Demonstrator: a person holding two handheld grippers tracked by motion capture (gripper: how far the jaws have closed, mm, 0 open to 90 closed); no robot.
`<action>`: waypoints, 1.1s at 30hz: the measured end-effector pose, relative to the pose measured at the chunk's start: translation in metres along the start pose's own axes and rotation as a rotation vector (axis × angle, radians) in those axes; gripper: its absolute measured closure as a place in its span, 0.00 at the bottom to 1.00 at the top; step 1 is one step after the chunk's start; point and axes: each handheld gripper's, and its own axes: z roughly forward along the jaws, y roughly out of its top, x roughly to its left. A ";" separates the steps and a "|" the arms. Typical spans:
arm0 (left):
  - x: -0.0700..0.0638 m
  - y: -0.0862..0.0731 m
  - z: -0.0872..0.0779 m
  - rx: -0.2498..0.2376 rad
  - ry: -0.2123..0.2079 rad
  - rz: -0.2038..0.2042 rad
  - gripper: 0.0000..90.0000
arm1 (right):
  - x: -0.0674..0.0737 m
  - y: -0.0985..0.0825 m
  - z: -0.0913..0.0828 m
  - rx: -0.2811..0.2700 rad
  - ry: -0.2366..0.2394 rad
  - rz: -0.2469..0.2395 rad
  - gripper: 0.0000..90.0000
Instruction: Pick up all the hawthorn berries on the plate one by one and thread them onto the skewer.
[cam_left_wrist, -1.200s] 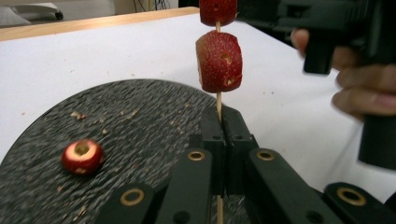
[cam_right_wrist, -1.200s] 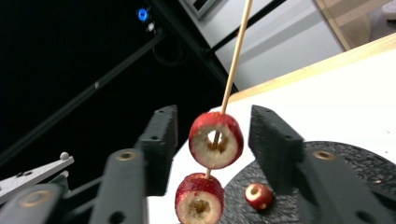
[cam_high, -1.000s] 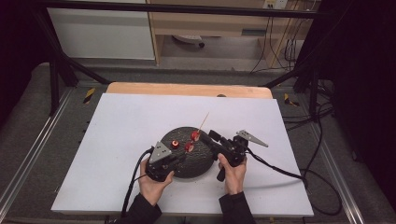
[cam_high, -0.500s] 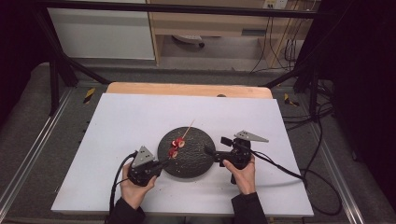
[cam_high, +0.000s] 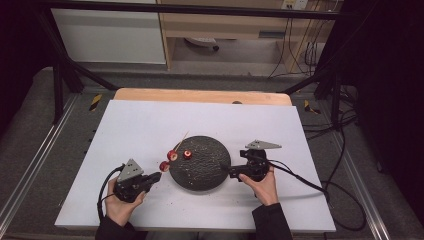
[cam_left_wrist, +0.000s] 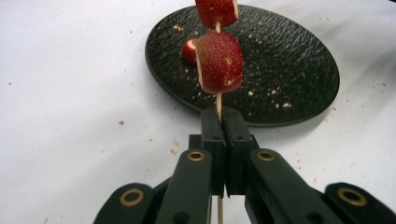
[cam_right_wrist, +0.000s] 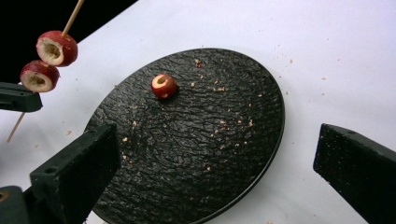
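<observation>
A thin wooden skewer (cam_left_wrist: 218, 100) carries two red fruit pieces (cam_left_wrist: 219, 63) and is clamped at its lower end by my left gripper (cam_left_wrist: 224, 116), which is shut on it. From the high view, that left gripper (cam_high: 156, 176) sits just off the left rim of the black textured plate (cam_high: 205, 175), and the skewered pieces (cam_high: 164, 166) hang over that rim. One loose red fruit piece (cam_right_wrist: 163, 86) lies on the plate (cam_right_wrist: 210, 154). My right gripper (cam_right_wrist: 217, 140) stands wide open over the plate's right side, holding nothing; in the high view it (cam_high: 223, 166) is at the right rim.
A white sheet (cam_high: 150, 125) covers the table, and a wooden edge (cam_high: 200, 95) shows at the far side. Crumbs are scattered on the plate and on the sheet around it. Cables trail from both grippers; the right one runs off toward the table's right edge.
Both grippers have drawn apart from above the plate. The left one has moved left and nearer with the skewer in it; the right one has backed to the plate's right rim.
</observation>
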 end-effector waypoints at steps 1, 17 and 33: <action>0.001 -0.001 -0.001 0.001 -0.003 0.003 0.98 | 0.000 0.001 0.001 0.011 -0.001 -0.001 0.02; 0.022 -0.021 -0.012 0.033 0.014 -0.014 0.98 | 0.023 0.030 0.028 0.162 -0.014 -0.128 0.02; 0.028 -0.024 -0.014 0.043 0.018 -0.019 0.98 | 0.043 0.057 0.068 0.267 -0.022 -0.191 0.03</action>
